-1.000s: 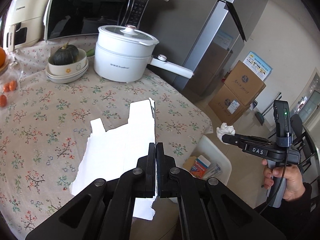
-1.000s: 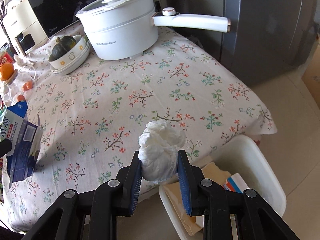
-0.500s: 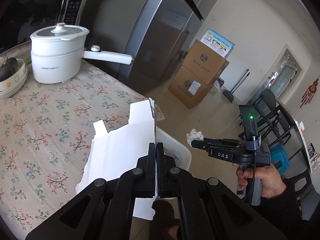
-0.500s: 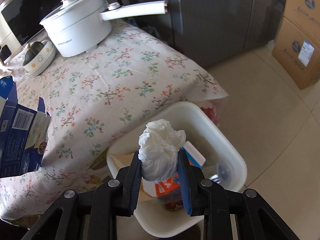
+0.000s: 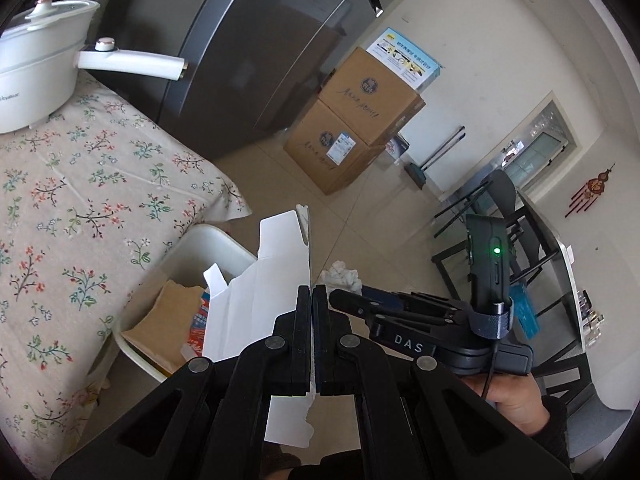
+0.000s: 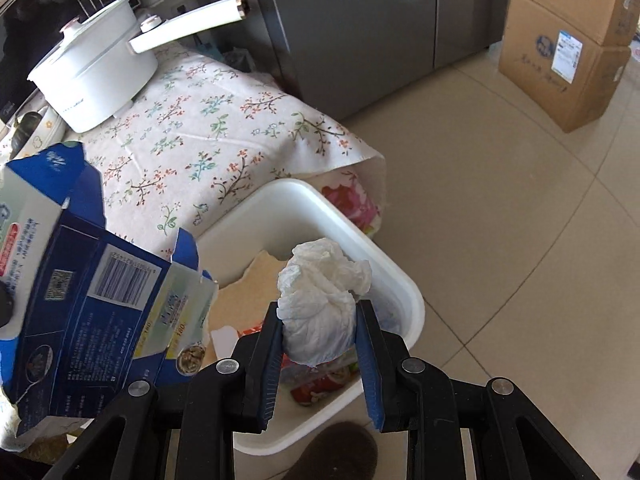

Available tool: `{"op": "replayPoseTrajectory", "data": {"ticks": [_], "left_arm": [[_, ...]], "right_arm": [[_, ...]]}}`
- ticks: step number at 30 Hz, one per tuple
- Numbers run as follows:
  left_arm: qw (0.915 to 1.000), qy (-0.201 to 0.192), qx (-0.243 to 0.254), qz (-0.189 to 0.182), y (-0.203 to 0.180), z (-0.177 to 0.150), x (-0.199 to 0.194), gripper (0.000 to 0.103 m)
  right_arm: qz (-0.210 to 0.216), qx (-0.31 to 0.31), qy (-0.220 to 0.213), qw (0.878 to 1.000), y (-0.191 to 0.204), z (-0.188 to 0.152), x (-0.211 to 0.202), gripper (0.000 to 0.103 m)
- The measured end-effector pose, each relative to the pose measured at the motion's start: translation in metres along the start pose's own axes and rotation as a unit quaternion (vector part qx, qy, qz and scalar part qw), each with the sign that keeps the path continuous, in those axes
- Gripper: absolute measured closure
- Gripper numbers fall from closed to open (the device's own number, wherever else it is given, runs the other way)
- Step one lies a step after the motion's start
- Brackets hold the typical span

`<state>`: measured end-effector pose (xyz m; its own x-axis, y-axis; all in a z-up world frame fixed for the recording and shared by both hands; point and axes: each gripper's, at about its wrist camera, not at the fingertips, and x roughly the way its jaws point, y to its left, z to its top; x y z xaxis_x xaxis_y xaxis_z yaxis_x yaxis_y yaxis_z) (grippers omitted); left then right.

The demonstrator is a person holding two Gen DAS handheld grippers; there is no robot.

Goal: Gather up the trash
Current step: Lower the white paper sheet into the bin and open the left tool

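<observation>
Trash comes in two pieces. From the left wrist, the left tongs (image 5: pixel 312 300) pinch a flattened carton (image 5: pixel 260 280) over the white bin's (image 5: pixel 208 240) near rim, just off the desk (image 5: pixel 80 184) edge; bare floor opens rightward. From the right wrist, the right tongs (image 6: pixel 318 320) clamp a crumpled tissue (image 6: pixel 320 304) above the bin's interior.

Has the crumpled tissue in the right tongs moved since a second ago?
Yes. The tissue went from above the flowered tablecloth edge to over the white bin, clamped in the right tongs.
</observation>
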<state>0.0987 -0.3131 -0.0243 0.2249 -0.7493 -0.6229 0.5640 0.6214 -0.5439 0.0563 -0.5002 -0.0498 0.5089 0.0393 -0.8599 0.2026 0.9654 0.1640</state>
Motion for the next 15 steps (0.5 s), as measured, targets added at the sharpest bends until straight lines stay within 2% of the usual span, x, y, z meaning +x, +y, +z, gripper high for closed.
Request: {"op": "replayPoseTrajectory", "data": {"ticks": [9,15], "left_arm": [[0.9990,-0.001,-0.014,0.041,0.033,0.022,0.044,0.103],[0.9952,0.002,-0.013,0.097,0.060,0.036,0.062,0.103]], "right_arm": [[-0.001,0.005,0.002,1.000,-0.007,0.003,0.003,0.072],[-0.004,0.008,0.008,1.000,-0.007,0.006,0.008,0.072]]}}
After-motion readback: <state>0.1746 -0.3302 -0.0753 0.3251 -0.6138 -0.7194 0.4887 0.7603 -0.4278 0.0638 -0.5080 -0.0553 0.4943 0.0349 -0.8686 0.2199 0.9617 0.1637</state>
